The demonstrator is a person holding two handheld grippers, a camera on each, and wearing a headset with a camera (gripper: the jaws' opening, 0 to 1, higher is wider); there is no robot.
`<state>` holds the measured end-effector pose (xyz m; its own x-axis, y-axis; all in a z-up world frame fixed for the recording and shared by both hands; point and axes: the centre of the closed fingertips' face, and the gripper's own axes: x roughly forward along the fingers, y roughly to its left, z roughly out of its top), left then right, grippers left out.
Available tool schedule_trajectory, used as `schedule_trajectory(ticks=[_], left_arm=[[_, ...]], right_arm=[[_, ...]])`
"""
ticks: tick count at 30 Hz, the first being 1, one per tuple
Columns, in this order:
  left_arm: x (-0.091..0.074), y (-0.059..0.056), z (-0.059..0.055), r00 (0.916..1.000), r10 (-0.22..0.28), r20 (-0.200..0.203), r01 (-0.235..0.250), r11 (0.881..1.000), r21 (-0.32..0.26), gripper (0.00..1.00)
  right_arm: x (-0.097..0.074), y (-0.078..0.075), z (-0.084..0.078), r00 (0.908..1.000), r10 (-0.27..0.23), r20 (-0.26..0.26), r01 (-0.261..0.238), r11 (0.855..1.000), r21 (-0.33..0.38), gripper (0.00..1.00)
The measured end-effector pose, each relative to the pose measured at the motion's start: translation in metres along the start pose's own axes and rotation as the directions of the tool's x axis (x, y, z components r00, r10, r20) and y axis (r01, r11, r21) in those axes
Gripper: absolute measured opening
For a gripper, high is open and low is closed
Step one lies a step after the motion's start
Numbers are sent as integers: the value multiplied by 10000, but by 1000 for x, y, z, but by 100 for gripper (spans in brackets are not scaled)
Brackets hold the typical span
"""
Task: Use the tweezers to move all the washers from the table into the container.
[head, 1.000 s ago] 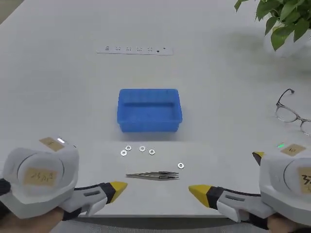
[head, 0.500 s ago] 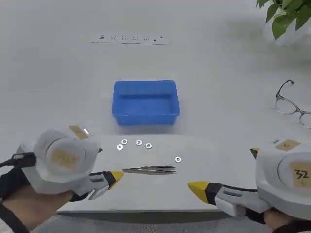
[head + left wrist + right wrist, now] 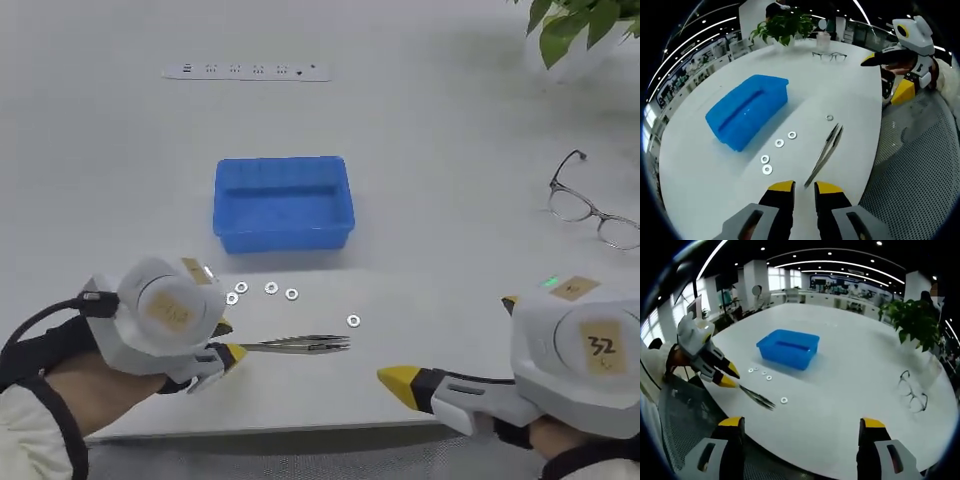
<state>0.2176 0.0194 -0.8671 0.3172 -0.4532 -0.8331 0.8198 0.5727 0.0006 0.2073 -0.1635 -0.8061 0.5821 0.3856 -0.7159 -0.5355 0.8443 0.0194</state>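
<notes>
Where the left gripper (image 3: 805, 187) comes up from the bottom of its own view, its two yellow tips sit close together with just a thin gap between them. The near end of the tweezers (image 3: 826, 150) lies right at the mouth of that gap, but I cannot tell if the tips touch it. The tweezers lie flat on the table (image 3: 450, 200) and run up and to the right in this view. In the head view this gripper is at the lower left, and its tip meets the left end of the tweezers.

The right gripper (image 3: 801, 423) is wide open, with one tip near each bottom corner of its view, and it holds nothing. In the head view it sits at the lower right, well apart from the tweezers.

Five washers (image 3: 271, 288) lie on the table. Four make a small row just above the tweezers in the head view. The fifth washer (image 3: 353, 321) lies alone to the right, near the tweezers' pointed end.

Above the row, in the middle of the head view, stands the blue box (image 3: 283, 235), near the washers but not touching them.

Glasses (image 3: 590, 205) lie at the right edge. A plant (image 3: 570, 25) fills the top right corner. A white power strip (image 3: 245, 71) lies near the top, left of the middle.
</notes>
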Motion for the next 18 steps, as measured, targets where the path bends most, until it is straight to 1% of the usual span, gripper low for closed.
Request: schedule_trajectory(ticks=[1, 3, 5, 9, 10, 11, 12, 13, 14, 16, 17, 18], left_arm=[[1, 0, 0, 10000, -40, -12, 40, 10000, 10, 12], [4, 0, 0, 9999, -101, 14, 101, 9996, 252, 8], [7, -2, -1, 9994, -325, -85, 328, 9988, 363, 6], [11, -4, -7, 9987, -396, -311, 410, 9981, 453, 9], [11, -5, -8, 9987, -398, -314, 413, 9980, 476, 8], [11, -4, -5, 9991, -395, -178, 405, 9975, 586, 6], [11, -4, -5, 9992, -375, -168, 384, 9977, 554, 5], [11, -4, -5, 9989, -444, -132, 452, 9966, 690, 4], [11, -3, -4, 9991, -395, -130, 405, 9956, 842, 3], [12, -3, -4, 9990, -445, -84, 453, 9905, 1298, 1], [12, -4, -3, 9985, -543, -40, 543, 9867, 1535, 0], [12, -7, -3, 9976, -691, -22, 682, 9793, 1903, 0]], right_arm=[[0, 0, 1, 10000, -8, 35, 8, 10000, 7, 93], [0, 0, 1, 10000, -1, 43, 0, 10000, 50, 93], [0, -1, 1, 10000, -15, 39, 14, 10000, 61, 93], [0, -1, 1, 10000, -3, 34, 3, 10000, 66, 93], [0, -1, 1, 10000, -3, 42, 3, 10000, 51, 93], [0, 0, 2, 10000, 1, 45, -1, 10000, 48, 93], [0, 0, 2, 10000, 12, 45, -12, 10000, 49, 93], [0, 0, 1, 10000, 19, 41, -19, 10000, 52, 93], [0, 0, 1, 10000, 26, 37, -26, 10000, 49, 93], [0, 0, 2, 10000, 46, 56, -46, 10000, 29, 93], [0, 0, 3, 10000, 49, 65, -49, 10000, 18, 93], [0, 1, 3, 10000, 56, 79, -56, 10000, -7, 93]])
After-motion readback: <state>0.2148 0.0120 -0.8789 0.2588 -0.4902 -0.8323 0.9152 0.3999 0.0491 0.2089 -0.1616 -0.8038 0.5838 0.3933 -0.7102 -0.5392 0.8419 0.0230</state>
